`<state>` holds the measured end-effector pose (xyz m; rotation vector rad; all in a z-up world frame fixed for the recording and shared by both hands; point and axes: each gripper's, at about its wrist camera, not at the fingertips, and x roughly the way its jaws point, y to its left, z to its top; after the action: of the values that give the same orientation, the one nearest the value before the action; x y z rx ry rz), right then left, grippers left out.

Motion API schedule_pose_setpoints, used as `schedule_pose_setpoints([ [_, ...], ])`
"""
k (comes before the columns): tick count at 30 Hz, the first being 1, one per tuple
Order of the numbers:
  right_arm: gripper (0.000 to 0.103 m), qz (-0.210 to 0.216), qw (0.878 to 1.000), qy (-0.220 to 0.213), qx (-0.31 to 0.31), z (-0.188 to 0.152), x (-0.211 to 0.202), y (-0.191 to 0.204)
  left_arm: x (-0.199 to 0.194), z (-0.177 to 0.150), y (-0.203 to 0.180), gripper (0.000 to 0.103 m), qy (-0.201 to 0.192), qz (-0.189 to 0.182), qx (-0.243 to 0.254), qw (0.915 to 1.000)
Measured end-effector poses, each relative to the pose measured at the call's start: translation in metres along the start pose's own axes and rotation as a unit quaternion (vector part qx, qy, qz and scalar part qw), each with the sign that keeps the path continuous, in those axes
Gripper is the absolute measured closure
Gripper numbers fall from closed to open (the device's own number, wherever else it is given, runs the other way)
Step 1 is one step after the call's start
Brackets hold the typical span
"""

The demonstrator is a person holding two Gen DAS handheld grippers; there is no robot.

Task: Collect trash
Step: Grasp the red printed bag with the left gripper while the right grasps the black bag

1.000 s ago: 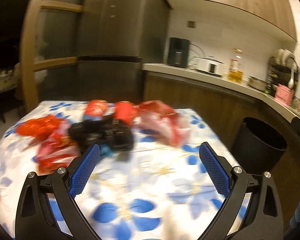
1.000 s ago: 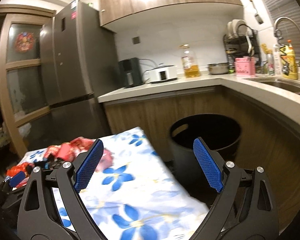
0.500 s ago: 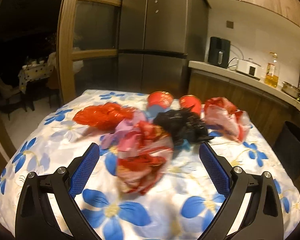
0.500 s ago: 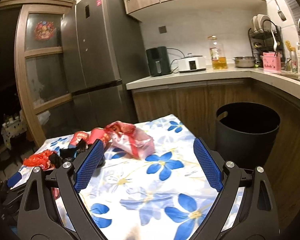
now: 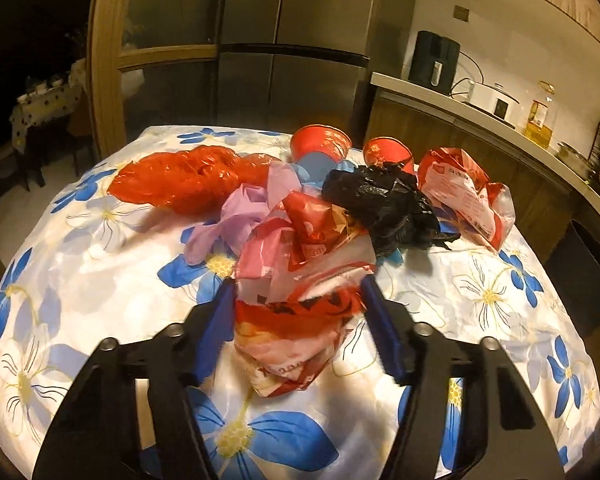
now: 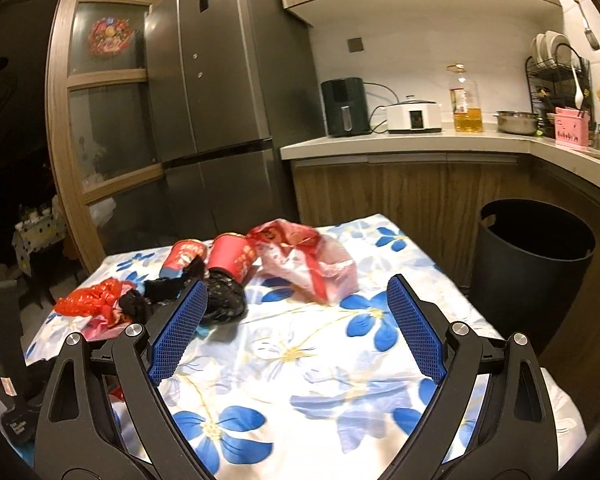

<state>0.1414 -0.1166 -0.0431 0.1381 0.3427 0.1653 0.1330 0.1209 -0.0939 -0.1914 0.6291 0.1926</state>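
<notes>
**Left claw closing on a crumpled wrapper, right claw standing wide**

The left gripper (image 5: 296, 300) has its blue pads on either side of a crumpled red-and-pink plastic wrapper (image 5: 300, 280) on the flowered tablecloth (image 5: 80, 280). Its jaws have just been closing, and the pads now sit against the wrapper's two flanks, bunching it up between them. Just past the claw's tips lies a lilac scrap of plastic (image 5: 236, 220), a little to its left. Farther out on that side is a red plastic bag (image 5: 180, 180). Ahead and to the right of the claw sits a black crumpled bag (image 5: 384, 204), and beyond that a clear red-printed packet (image 5: 464, 196). Two red paper cups (image 5: 320, 144) lie on their sides at the far edge of the heap.

The right gripper (image 6: 296, 320) is spread wide with nothing between its pads, hanging over bare cloth. The heap of trash lies ahead of it and to its left; the black bag shows just behind its left finger. Off to its right, standing on the floor beside the table and against the wooden cabinets, is a black bin (image 6: 536, 264), open at the top.
</notes>
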Motion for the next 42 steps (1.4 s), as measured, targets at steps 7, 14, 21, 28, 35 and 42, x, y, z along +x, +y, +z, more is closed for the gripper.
schedule_pose_setpoints([
  [7, 0.013, 0.018, 1.0, 0.015, -0.012, -0.006, 0.014, 0.022, -0.005, -0.001, 0.003, 0.073, -0.007, -0.01, 0.01, 0.9999],
  [14, 0.016, 0.058, 0.998, 0.033, -0.021, -0.015, 0.031, 0.055, -0.03, 0.008, 0.025, 0.081, -0.04, -0.018, -0.02, 0.9989],
  [21, 0.024, 0.102, 0.992, 0.068, -0.032, -0.032, 0.057, 0.094, -0.042, 0.016, 0.052, 0.081, -0.054, -0.016, -0.056, 0.9968],
  [28, 0.035, 0.122, 0.987, 0.098, -0.039, -0.047, 0.076, 0.121, -0.037, 0.016, 0.063, 0.081, -0.049, -0.019, -0.065, 0.9965],
  [35, 0.081, 0.133, 0.981, 0.135, -0.035, -0.053, 0.093, 0.126, -0.032, 0.015, 0.065, 0.081, -0.044, -0.025, -0.067, 0.9965],
  [42, 0.101, 0.145, 0.981, 0.124, -0.042, -0.048, 0.082, 0.123, -0.031, 0.015, 0.06, 0.081, -0.041, -0.029, -0.063, 0.9967],
])
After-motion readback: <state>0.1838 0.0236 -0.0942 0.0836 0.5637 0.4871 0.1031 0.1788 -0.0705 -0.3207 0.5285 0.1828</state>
